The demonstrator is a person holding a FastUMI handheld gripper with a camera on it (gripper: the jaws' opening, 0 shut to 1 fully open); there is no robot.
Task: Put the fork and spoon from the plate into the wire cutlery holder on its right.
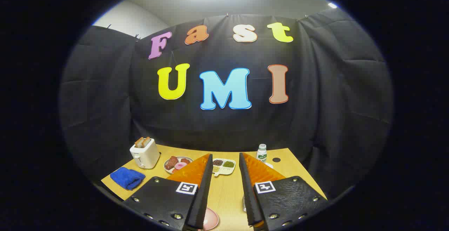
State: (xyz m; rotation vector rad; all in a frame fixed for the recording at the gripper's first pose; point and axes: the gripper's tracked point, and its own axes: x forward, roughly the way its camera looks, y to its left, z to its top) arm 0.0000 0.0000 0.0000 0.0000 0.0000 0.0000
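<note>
My gripper (225,154) is held above the wooden table (224,192), fingers apart and nothing between them. Low down, beside the inner edge of the left finger, the rim of a pink plate (211,219) peeks out; the finger hides most of it. A sliver of shiny metal (243,203) shows against the inner edge of the right finger, too little to tell what it is. The fingers cover whatever lies on the plate.
Beyond the fingertips sits a small white divided dish (223,166) of grains. Left of it are a plate of food pieces (177,163), a white toaster (144,153) with toast and a blue cloth (127,177). A small bottle (261,152) stands at the back right.
</note>
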